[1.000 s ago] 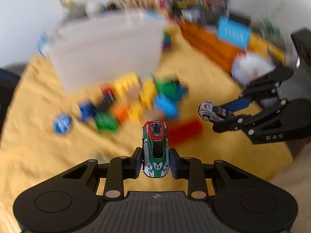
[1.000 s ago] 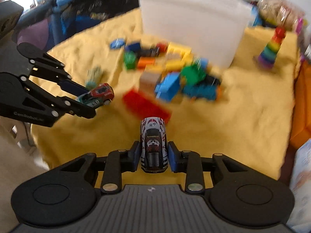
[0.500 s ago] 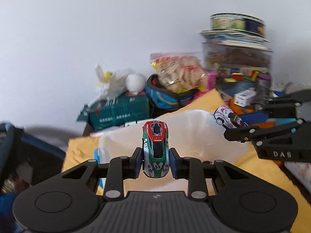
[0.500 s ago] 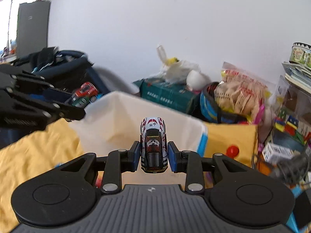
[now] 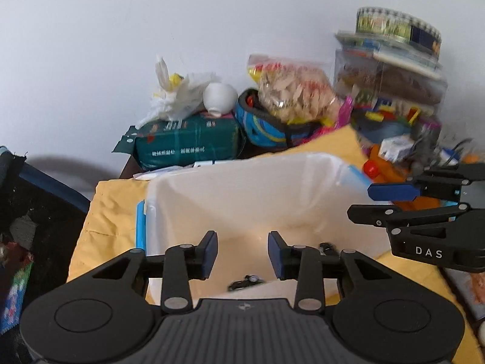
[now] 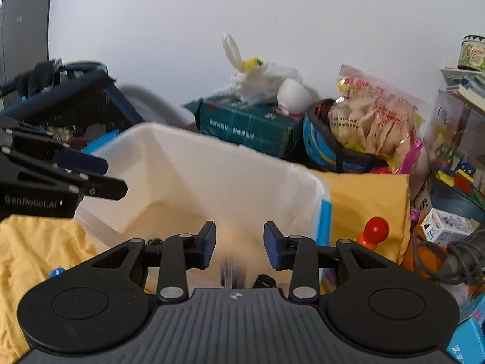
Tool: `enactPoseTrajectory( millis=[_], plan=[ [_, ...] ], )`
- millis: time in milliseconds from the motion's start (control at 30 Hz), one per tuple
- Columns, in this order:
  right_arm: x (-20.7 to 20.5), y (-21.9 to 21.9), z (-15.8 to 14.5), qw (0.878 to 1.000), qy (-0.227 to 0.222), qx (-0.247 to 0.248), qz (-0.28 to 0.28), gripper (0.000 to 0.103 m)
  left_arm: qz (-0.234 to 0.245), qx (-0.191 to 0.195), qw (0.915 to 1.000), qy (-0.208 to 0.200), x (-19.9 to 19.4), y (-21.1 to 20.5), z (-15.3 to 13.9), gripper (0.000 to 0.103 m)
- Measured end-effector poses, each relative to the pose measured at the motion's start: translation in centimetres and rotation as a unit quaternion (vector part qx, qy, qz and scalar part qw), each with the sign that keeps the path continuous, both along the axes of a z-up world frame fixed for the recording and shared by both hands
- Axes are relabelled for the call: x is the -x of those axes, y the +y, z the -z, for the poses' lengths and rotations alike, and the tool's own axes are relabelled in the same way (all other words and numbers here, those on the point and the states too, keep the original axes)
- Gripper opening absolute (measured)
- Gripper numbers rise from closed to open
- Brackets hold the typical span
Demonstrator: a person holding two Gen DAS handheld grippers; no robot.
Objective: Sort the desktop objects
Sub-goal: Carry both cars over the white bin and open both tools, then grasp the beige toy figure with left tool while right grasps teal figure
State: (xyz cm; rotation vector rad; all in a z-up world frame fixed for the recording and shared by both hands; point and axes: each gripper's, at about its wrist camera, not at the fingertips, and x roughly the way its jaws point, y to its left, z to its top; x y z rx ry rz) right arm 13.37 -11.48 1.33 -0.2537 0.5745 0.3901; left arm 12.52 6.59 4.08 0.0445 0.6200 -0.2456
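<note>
Both grippers hover over the white plastic bin (image 5: 242, 163) (image 6: 212, 142) on the yellow cloth (image 5: 109, 206) (image 6: 36, 242). My left gripper (image 5: 242, 253) has its jaws opening, with nothing between the blue pads. Under it, inside the bin, is a small dark blurred car (image 5: 244, 282). My right gripper (image 6: 239, 248) is opening too and holds nothing. A blurred toy car (image 6: 232, 270) is just below its pads, inside the bin. The right gripper (image 5: 372, 203) also shows empty at the right of the left wrist view. The left gripper (image 6: 112, 176) shows at the left of the right wrist view.
Behind the bin, against the white wall, stand a green package (image 5: 188, 142), a white plastic bag (image 5: 178, 97), a snack bag (image 5: 294, 94) in a blue basket, and stacked boxes with a tin (image 5: 397, 27). A red-knobbed toy (image 6: 374, 229) sits right of the bin.
Both grippers rose from the toy pile to above the bin, then opened. The green-and-red car left the left gripper and the white-and-black car left the right one.
</note>
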Motion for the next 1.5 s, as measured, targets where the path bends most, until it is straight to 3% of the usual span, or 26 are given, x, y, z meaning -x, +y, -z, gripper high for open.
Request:
enactPoseTrajectory(
  millis=[67,167,267,533,733,867,1000,1133,1233,1333,1433,1500],
  plan=[
    [1.2,-0.5,-0.8,1.000,-0.011,-0.015,-0.003,0.039,0.005,0.013,0.9999,-0.002,1.3,0.4,-0.2,0.046],
    [3.0,-1.3,-1.4,0.999,-0.008,-0.041,-0.011,0.040,0.011,0.001,0.9999,-0.002,4.0,0.7,0.6,0.047],
    [4.9,-2.0,-0.7,0.999,0.007,-0.045,-0.021,0.042,0.017,-0.009,0.9995,0.025,6.8,0.8,3.1,0.049],
    [9.1,-3.4,5.7,0.993,0.115,-0.018,-0.017,0.042,0.053,-0.015,0.9904,0.127,12.3,-0.6,9.7,0.049],
    [12.0,-3.2,8.9,0.984,0.172,-0.006,-0.044,0.042,0.067,-0.032,0.9852,0.155,14.8,-0.7,11.0,0.049],
    [14.2,-2.4,9.2,0.982,0.158,0.011,-0.103,0.043,0.051,-0.034,0.9829,0.174,15.7,-0.4,11.7,0.049],
    [16.7,-0.4,8.7,0.974,0.113,0.073,-0.182,0.041,0.029,-0.029,0.9839,0.174,15.9,0.2,11.6,0.049],
    [17.5,1.2,10.0,0.964,0.093,0.140,-0.206,0.041,0.015,-0.012,0.9808,0.194,15.4,0.5,12.0,0.049],
    [17.0,1.6,10.8,0.960,0.087,0.169,-0.204,0.041,0.000,0.022,0.9774,0.210,14.0,0.9,12.6,0.049],
    [16.8,1.9,11.7,0.954,0.070,0.201,-0.210,0.042,-0.025,0.080,0.9712,0.223,12.4,2.0,13.1,0.048],
    [16.2,1.7,11.7,0.958,0.079,0.188,-0.202,0.036,-0.026,0.077,0.9722,0.219,11.6,1.9,12.8,0.045],
    [15.7,1.1,10.9,0.961,0.119,0.152,-0.198,0.035,-0.013,0.066,0.9737,0.218,11.7,1.5,12.7,0.045]
  ],
)
